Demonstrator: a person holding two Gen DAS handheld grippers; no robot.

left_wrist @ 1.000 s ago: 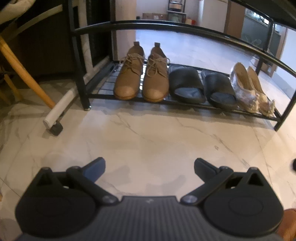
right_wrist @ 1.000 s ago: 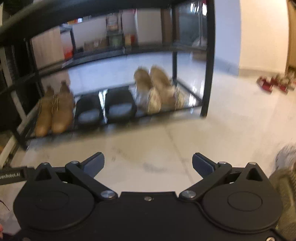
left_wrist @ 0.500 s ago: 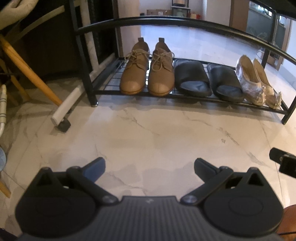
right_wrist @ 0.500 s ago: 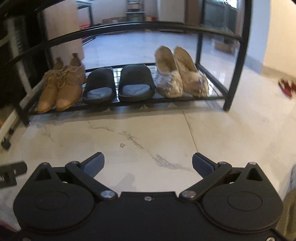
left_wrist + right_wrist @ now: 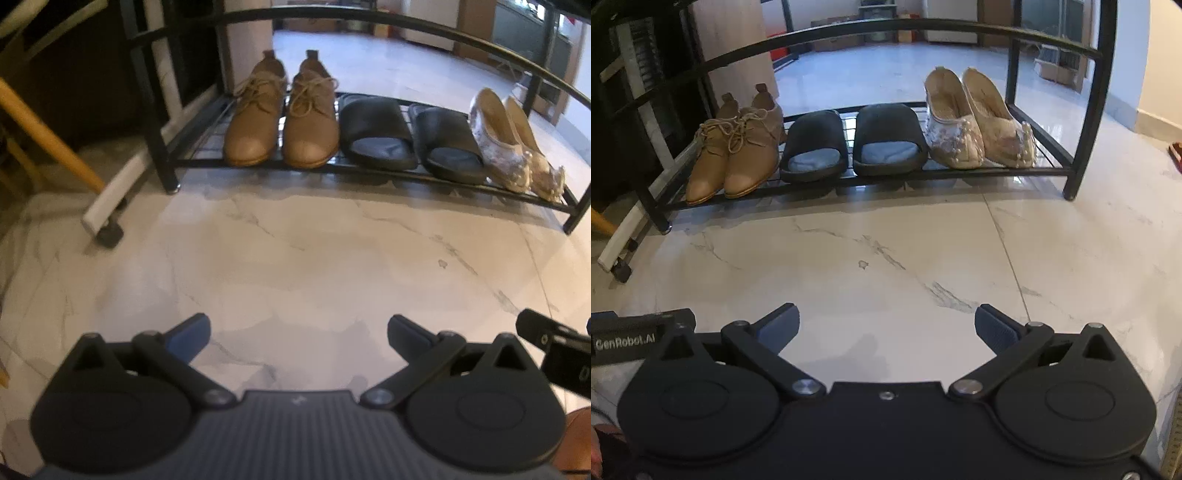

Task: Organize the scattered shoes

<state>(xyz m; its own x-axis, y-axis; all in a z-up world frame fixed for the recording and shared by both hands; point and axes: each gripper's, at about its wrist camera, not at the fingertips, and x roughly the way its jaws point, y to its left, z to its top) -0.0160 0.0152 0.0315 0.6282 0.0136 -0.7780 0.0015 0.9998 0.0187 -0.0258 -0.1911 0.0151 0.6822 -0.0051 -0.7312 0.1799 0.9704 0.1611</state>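
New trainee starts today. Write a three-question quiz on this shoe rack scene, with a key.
1. True or false: the black slides sit between the tan lace-up shoes and the beige flats.
2. How many pairs stand on the rack's bottom shelf?
3. The left gripper and right gripper are: A open and empty, B shut on a shoe, C hidden.

Key: 1 true; 2 three; 3 A.

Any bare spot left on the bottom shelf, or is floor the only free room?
The bottom shelf is crowded: tan lace-ups, black slides and beige flats fill it side by side. Only a thin strip remains between the flats and the right post. The marble floor before the rack is bare.
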